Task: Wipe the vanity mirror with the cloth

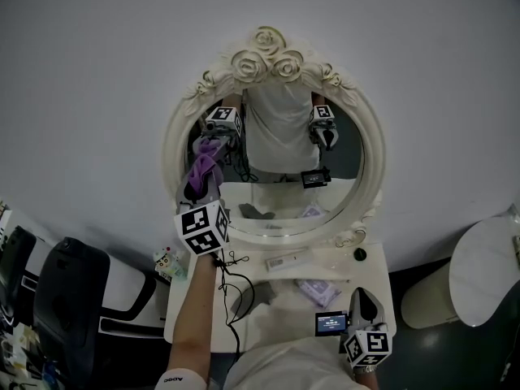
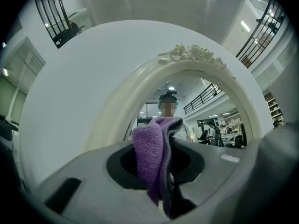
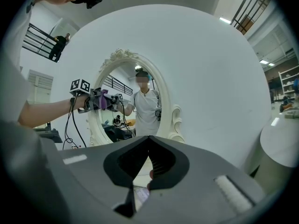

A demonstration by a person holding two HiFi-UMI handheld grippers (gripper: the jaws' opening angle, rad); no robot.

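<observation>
An oval vanity mirror [image 1: 280, 177] in a cream frame with carved roses stands against the white wall. My left gripper [image 1: 206, 179] is raised to the left part of the glass and is shut on a purple cloth [image 1: 203, 166], which lies at the glass. In the left gripper view the purple cloth [image 2: 154, 157] hangs pinched between the jaws, with the mirror frame [image 2: 135, 97] right ahead. My right gripper [image 1: 363, 297] hangs low over the table's right front corner, jaws shut on nothing. In the right gripper view the mirror [image 3: 135, 111] is further off at the left.
The white vanity table [image 1: 276, 319] carries a white tube [image 1: 288, 260], a packet [image 1: 317, 291], a small black knob [image 1: 360, 254], a small screen [image 1: 331, 323] and black cables [image 1: 236, 287]. A black chair [image 1: 69, 299] stands left, a round white stool [image 1: 487, 266] right.
</observation>
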